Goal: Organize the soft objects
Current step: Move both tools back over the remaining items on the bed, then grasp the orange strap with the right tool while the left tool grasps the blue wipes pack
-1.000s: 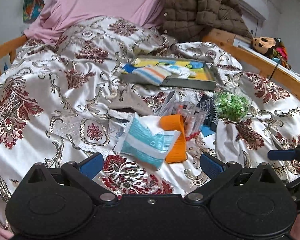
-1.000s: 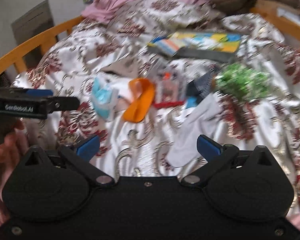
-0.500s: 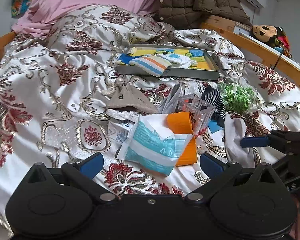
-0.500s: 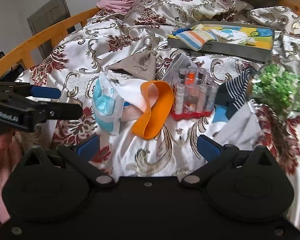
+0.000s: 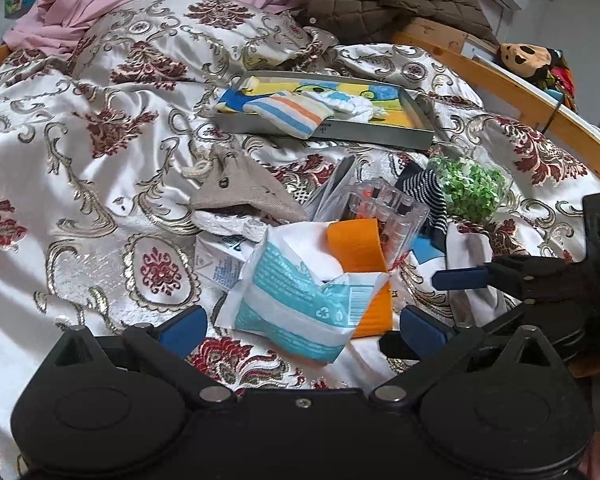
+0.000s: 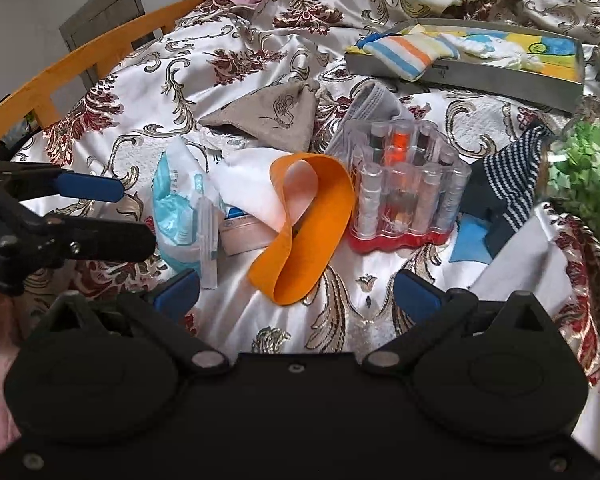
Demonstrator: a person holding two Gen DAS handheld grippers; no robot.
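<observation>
Your right claw (image 6: 296, 292) hangs spread and empty just short of the orange band (image 6: 300, 224); its long axis runs up toward the thread box (image 6: 404, 196); your left claw (image 5: 300, 320), also spread, faces the tissue pack (image 5: 296, 300) beside the band.

Glossy satin bedspread (image 6: 260, 44) — matt metal tray (image 6: 500, 76) (wooden bed rail (image 6: 80, 68)), clear plastic case (image 6: 404, 184)
</observation>
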